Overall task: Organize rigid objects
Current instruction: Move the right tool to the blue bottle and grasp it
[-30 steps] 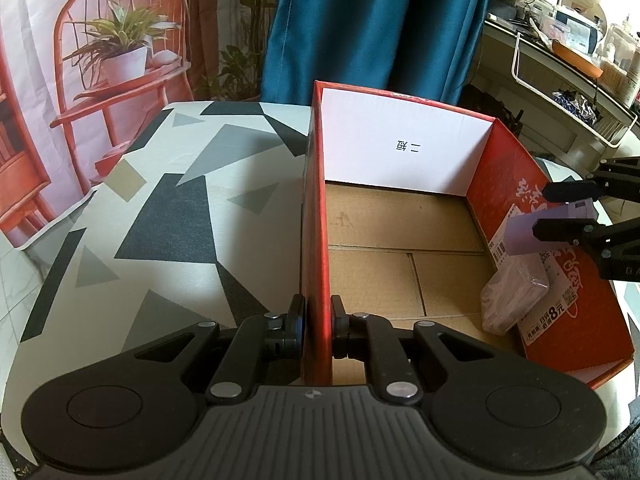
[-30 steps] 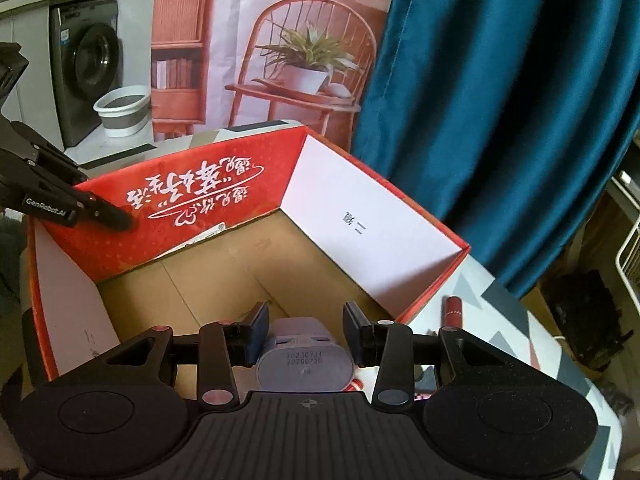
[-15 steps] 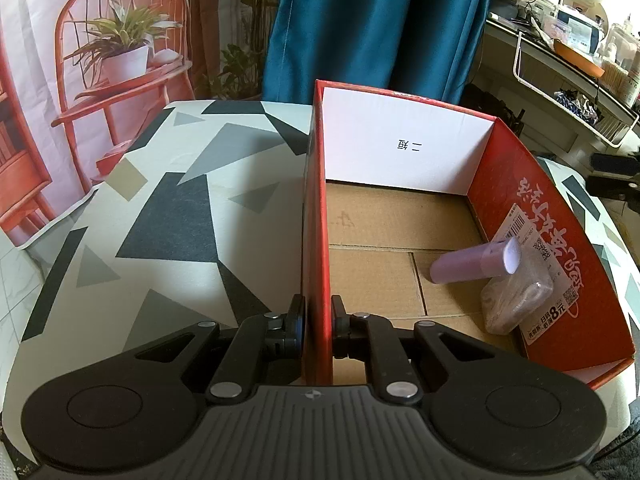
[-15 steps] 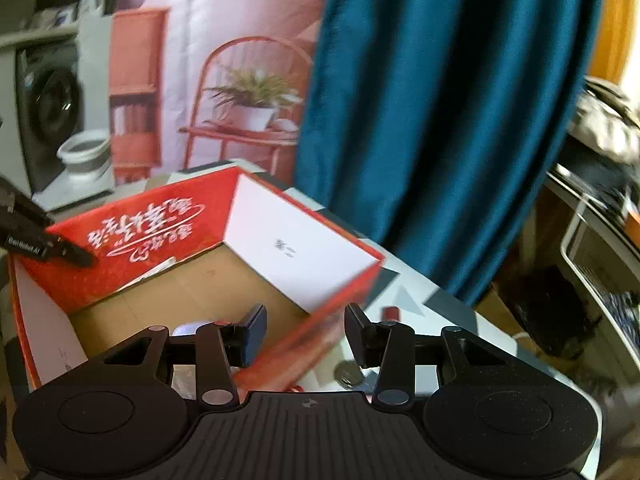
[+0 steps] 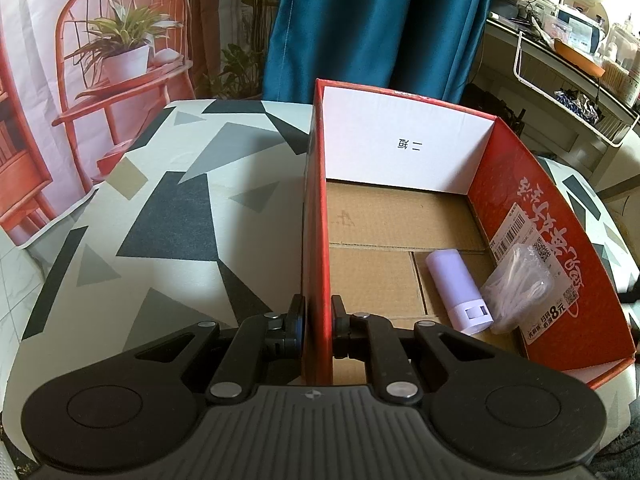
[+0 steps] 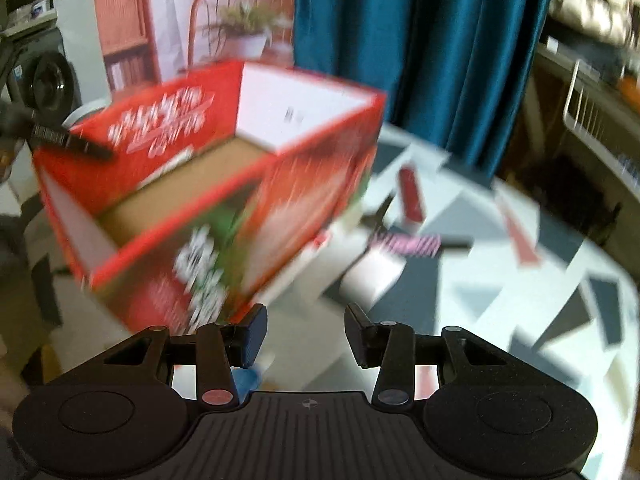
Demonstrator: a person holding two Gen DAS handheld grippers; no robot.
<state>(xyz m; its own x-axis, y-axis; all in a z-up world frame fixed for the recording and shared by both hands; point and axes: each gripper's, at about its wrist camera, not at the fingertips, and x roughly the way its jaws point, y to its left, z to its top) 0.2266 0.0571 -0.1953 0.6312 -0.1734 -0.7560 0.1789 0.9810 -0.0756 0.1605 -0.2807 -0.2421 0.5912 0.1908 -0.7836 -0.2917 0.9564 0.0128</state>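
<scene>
My left gripper (image 5: 318, 320) is shut on the left wall of the red cardboard box (image 5: 520, 184), one finger on each side of it. On the box floor a lilac bottle (image 5: 458, 292) lies next to a clear bag of white pieces (image 5: 520, 284). In the blurred right wrist view, my right gripper (image 6: 306, 332) is open and empty, outside the box (image 6: 160, 128) and above the patterned table (image 6: 480, 280). The left gripper's finger (image 6: 72, 144) shows on the box's far wall there.
On the table right of the box lie a red tube (image 6: 412, 194), a pink striped item (image 6: 404, 245) and a white packet (image 6: 372, 276). A blue curtain (image 5: 380, 20) hangs behind. A cluttered shelf (image 5: 568, 52) stands at the right.
The right gripper let go of the lilac bottle, which dropped and settled on the box floor beside the bag. The right gripper then pulled out of the box toward the table. The left gripper stayed put.
</scene>
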